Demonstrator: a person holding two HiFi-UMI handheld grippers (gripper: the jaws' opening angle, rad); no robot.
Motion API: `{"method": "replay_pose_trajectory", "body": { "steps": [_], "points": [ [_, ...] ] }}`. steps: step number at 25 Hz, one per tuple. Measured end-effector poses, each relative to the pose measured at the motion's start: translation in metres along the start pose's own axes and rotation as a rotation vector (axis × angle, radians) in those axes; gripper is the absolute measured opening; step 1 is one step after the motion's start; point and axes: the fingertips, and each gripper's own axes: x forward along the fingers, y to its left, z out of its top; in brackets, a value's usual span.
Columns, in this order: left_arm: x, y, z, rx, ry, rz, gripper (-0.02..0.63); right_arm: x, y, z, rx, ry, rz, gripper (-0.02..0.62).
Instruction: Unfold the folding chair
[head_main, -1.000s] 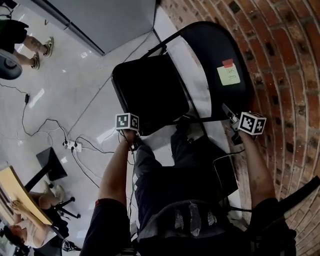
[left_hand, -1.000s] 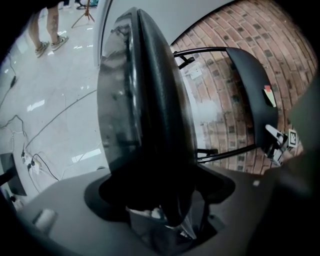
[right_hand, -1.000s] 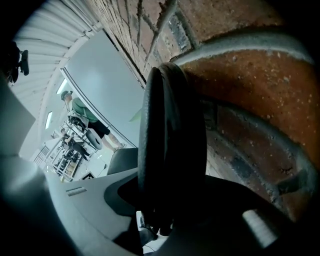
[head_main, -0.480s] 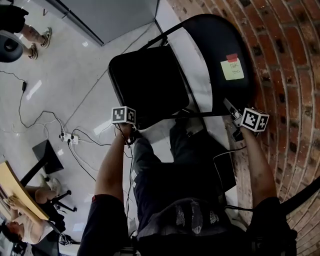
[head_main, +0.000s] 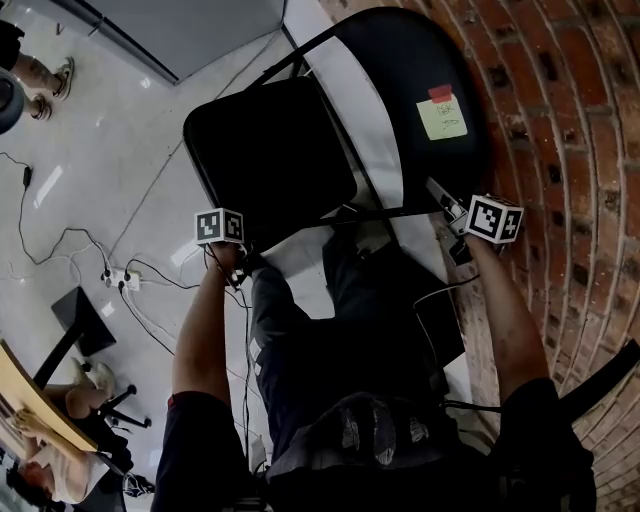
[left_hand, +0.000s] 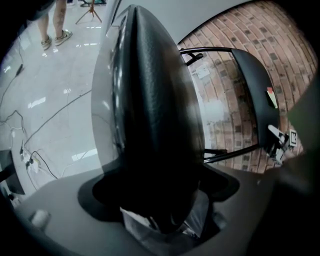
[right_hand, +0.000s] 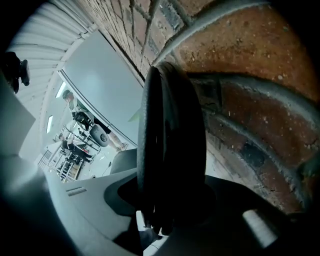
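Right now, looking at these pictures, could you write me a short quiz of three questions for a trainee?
1. True or false: the sticky note is stuck on the floor.
2. What does the right claw grip? A: a cable. B: the edge of the backrest. C: the sticky note.
3. Fill in: the wall beside the folding chair is made of ____.
Key: 1 false, it is on the backrest; 2 B; 3 brick.

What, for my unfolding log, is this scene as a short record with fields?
seat: black padded chair seat, stands apart from the black padded backrest
left gripper: jaws opening, seat's edge between them
right gripper: closed on the backrest's edge
label: yellow-green paper sticky note on the backrest
surroundings: red brick wall beside the backrest
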Motion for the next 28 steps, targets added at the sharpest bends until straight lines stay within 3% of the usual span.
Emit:
{"method": "replay_pose_trajectory", "body": {
  "steps": [8, 21, 26, 28],
  "points": [
    [0.007, 0.046, -0.007, -0.006, 0.012, -0.002, 0.491, 0.030, 0.012, -0.022, 0.024, 0.010, 0.019, 0.132],
    [0.013, 0.055, -0.008, -0.017, 0.032, -0.040, 0.505, 0.032, 0.006, -0.023, 0.045, 0.026, 0.045, 0.133],
    [0.011, 0.073, -0.014, -0.046, 0.043, -0.002, 0.508, 0.036, 0.011, -0.028, 0.036, 0.021, 0.052, 0.133],
    [0.012, 0.071, -0.011, -0.020, 0.024, -0.032, 0.508, 0.037, 0.011, -0.030, 0.012, 0.013, 0.054, 0.132]
  ]
}}
